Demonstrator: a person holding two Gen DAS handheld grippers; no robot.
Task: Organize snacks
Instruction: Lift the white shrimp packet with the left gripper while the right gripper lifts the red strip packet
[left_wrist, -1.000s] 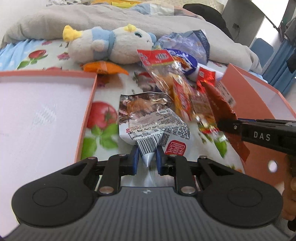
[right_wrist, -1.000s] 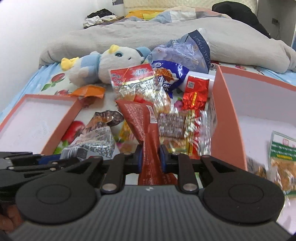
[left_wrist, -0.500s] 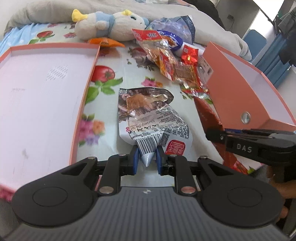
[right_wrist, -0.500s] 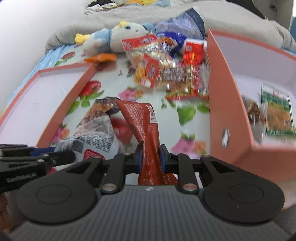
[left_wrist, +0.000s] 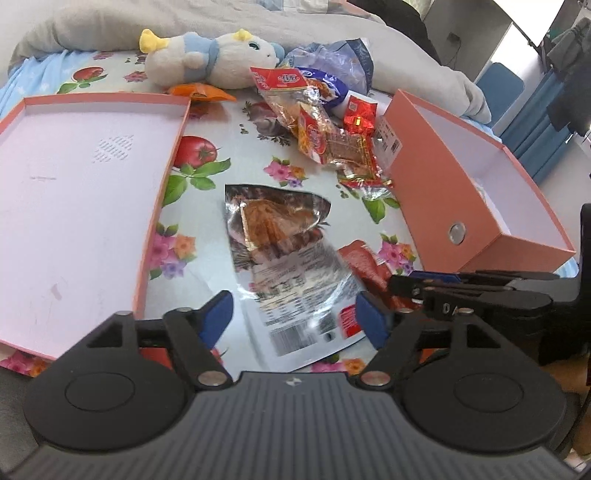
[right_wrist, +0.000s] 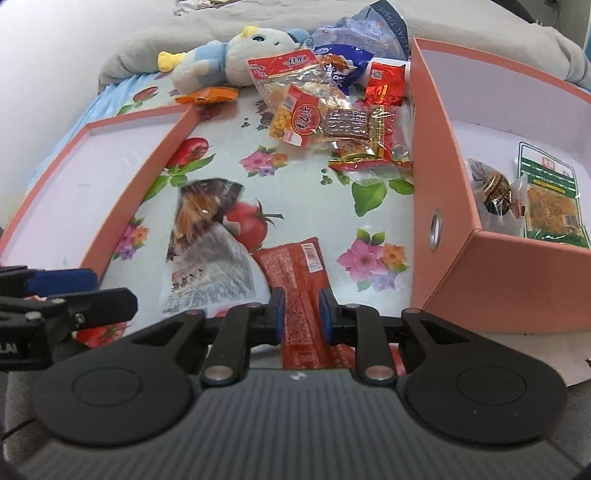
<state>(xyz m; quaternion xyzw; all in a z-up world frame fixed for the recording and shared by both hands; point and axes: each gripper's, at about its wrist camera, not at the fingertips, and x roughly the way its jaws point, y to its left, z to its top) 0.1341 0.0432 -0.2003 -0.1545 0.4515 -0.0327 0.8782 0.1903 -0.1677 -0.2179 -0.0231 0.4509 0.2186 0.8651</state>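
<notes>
While my left fingers (left_wrist: 221, 315) gape wide around the silver pouch (left_wrist: 284, 254) lying flat on the bed, my right fingers (right_wrist: 327, 314) stand slightly parted beside the red packet (right_wrist: 299, 273), apparently not pinching it. Left box (left_wrist: 74, 177) holds nothing; right box (right_wrist: 436, 147) holds a green packet (right_wrist: 550, 199) and a dark one (right_wrist: 493, 192).

Two packets (right_wrist: 210, 254) lie on the bedsheet (right_wrist: 314, 192) between lid (right_wrist: 92, 177) and box (right_wrist: 491, 122).
</notes>
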